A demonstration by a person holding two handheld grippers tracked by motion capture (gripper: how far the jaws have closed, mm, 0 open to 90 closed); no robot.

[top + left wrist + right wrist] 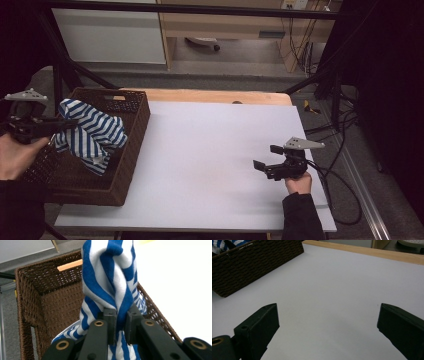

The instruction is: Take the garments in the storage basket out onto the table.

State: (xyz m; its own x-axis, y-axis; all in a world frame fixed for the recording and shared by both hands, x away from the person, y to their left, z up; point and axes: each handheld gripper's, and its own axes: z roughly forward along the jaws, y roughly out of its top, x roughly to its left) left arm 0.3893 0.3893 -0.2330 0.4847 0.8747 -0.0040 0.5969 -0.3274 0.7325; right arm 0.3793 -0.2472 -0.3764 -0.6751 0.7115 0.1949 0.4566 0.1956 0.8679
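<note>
My left hand-held gripper has the blue-and-white striped cloth pinched at a bunched fold, and the cloth hangs from that pinch down into the brown wicker basket at the left end of the bench — so the thing I am working with lies straight ahead of and below this hand, well apart from my other one. In the left gripper view the two black jaws stand nearly together with a twisted rope of the striped cloth squeezed between them, its long axis running up and away from the jaws, the lower part trailing back toward the basket floor. My left hand is plainly the nearer; any lift or drop of the cloth turns on it. My right hand-held gripper hovers over the bare white bench surface toward the right side, pointing left at the basket. Its jaws are spread wide and hold nothing — I see white bench between them and the basket's woven wall beyond.
</note>
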